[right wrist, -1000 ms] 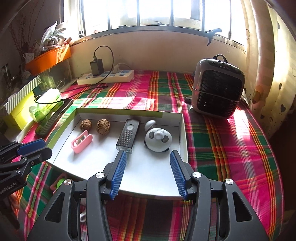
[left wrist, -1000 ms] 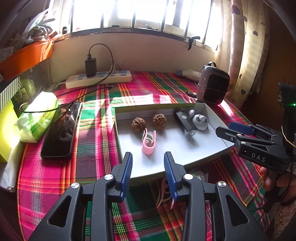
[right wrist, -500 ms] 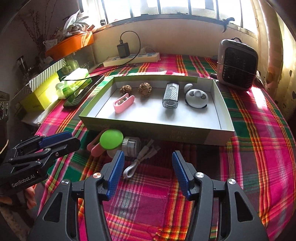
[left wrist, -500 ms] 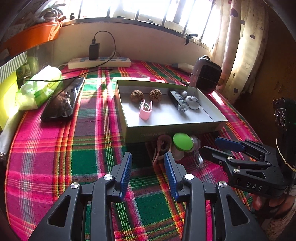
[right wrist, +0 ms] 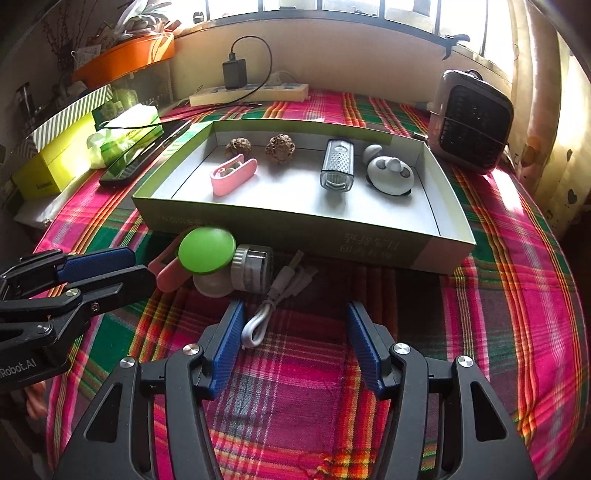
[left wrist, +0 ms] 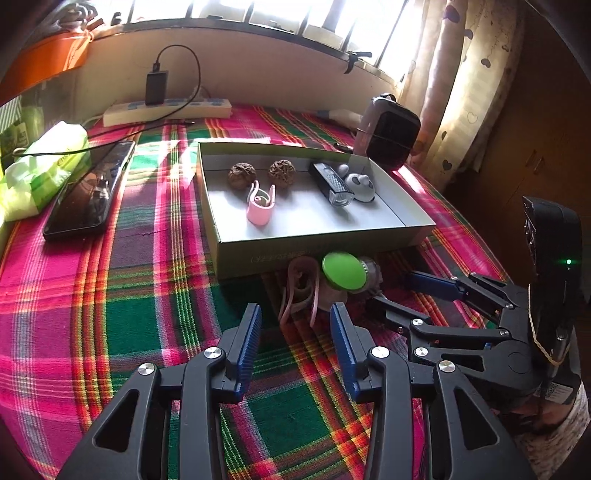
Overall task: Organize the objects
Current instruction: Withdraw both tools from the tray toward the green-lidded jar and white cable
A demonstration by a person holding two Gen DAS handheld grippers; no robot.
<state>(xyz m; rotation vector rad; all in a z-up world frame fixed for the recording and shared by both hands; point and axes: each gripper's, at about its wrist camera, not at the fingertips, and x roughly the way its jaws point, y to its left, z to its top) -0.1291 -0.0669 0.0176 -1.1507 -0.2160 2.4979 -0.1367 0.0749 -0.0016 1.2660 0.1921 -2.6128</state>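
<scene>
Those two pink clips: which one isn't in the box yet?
The pink clip on the tablecloth, tucked under the green-capped piece before the box. The other pink clip lies inside, near the walnuts.

Sunlit barred window (right wrist: 369,5), heart-print curtain (left wrist: 461,92), plaid-covered table (right wrist: 517,277).

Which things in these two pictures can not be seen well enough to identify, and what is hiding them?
- Pink loops, left wrist view: partly behind the green lid and the box wall; what they are is unclear.
- White round part, right wrist view: under the green lid.
- Print on the box's front wall: upside down, too small to read.
- Lettering on the left gripper: cut off by the picture's left edge.
</scene>
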